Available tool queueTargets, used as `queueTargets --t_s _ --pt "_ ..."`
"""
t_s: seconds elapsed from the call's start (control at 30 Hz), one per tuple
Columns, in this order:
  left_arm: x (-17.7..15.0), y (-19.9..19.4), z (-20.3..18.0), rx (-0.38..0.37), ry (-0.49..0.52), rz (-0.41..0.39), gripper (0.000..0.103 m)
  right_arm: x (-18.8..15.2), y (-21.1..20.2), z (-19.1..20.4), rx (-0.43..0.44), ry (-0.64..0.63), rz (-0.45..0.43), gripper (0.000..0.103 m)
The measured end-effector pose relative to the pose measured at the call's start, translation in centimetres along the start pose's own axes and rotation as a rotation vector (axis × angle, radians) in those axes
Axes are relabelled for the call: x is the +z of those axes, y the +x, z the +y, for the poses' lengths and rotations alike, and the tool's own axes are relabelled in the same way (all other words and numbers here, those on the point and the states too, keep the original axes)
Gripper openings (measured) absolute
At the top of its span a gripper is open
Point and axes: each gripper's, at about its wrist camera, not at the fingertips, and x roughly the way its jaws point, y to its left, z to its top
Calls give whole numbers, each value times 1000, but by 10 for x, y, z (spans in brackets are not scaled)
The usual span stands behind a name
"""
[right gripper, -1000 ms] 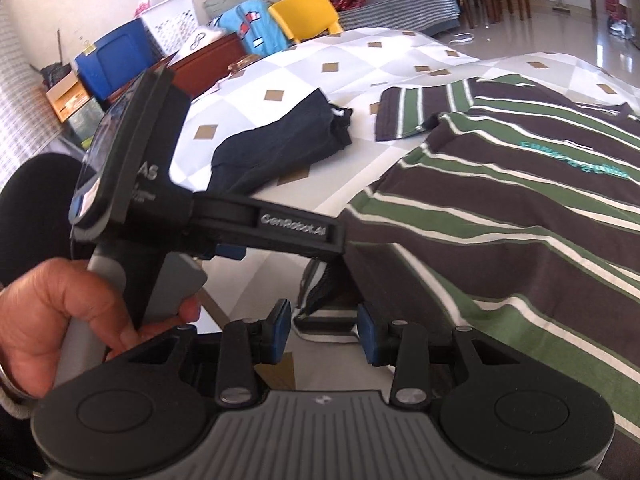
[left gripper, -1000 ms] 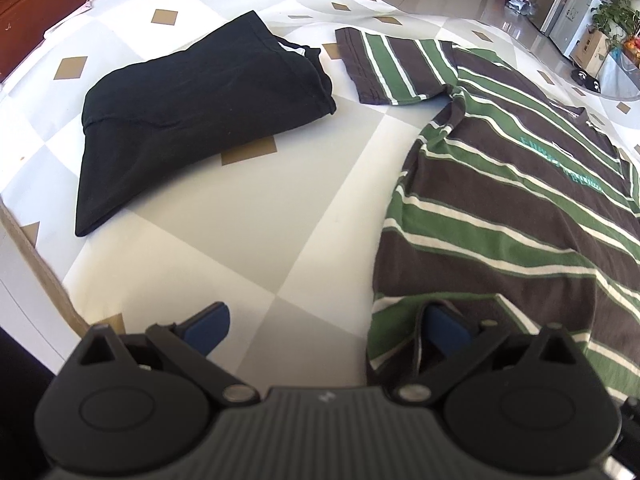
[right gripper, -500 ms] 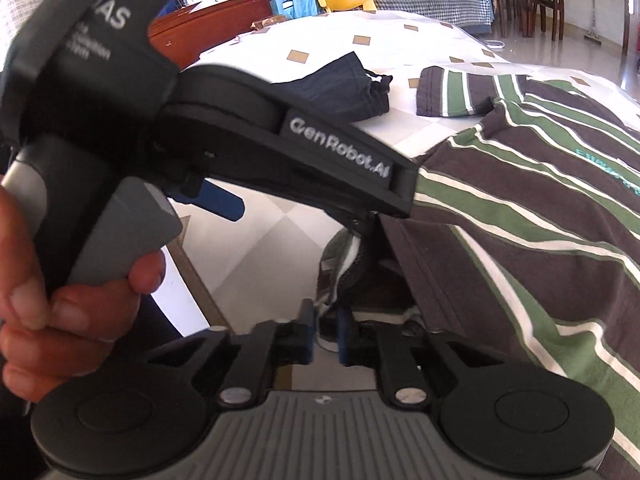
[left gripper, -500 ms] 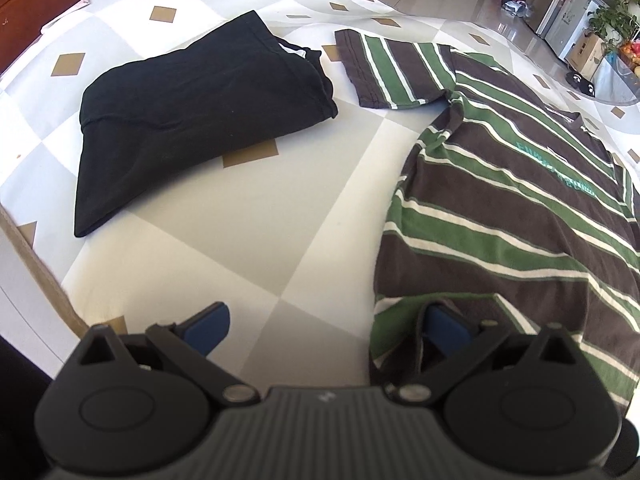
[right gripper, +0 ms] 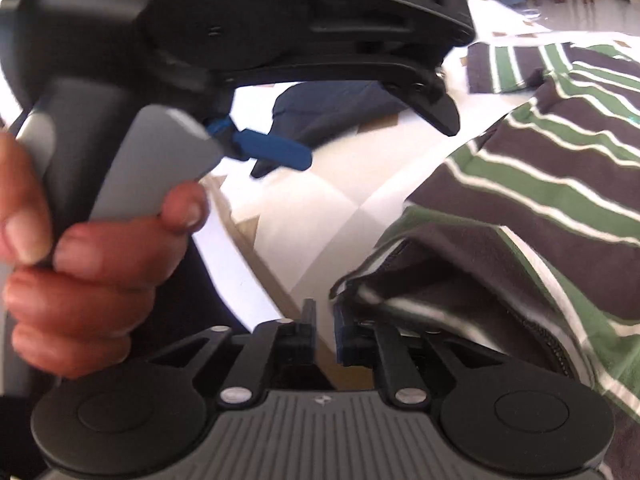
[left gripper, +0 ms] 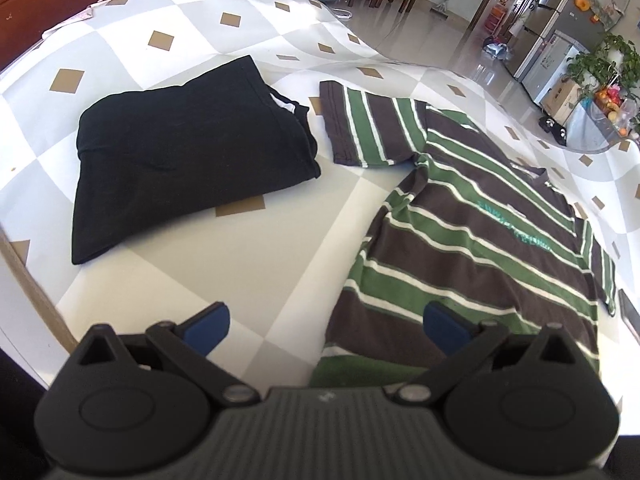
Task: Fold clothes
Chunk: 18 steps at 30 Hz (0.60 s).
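Left gripper [left gripper: 326, 326] lifted off hem, spread wide | right gripper [right gripper: 324, 330] opening, nothing pinched, hem at 1 o'clock | striped shirt [left gripper: 472, 232] flat on bed [left gripper: 248, 268], limp, light; grab hem corners

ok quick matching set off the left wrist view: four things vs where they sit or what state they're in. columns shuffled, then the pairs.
Things:
1. black garment
2. striped shirt
3. left claw
4. potted plant

Place or state:
A. spread flat on the sheet, right side
B. open, nothing between its fingers
C. far right background, on the floor
D. folded, left side of the sheet

Pairs: 1-D, 2-A, 3-B, 4-C
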Motion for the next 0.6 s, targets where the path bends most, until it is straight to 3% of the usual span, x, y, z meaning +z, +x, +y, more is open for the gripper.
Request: queueTargets --t_s 0.03,0.17,0.37,0.6 --pt "0 1 0 21 7 1 103 0 -2 1 3 -2 9 25" --pt "-2 6 5 95 8 9 103 -2 -15 -2 -11 8 28 27" --pt "-6 12 6 139 11 31 103 -9 -47 -14 -207 25 -2 28" --pt "-8 18 -3 149 31 39 103 -6 -74 -27 -289 62 -48 28"
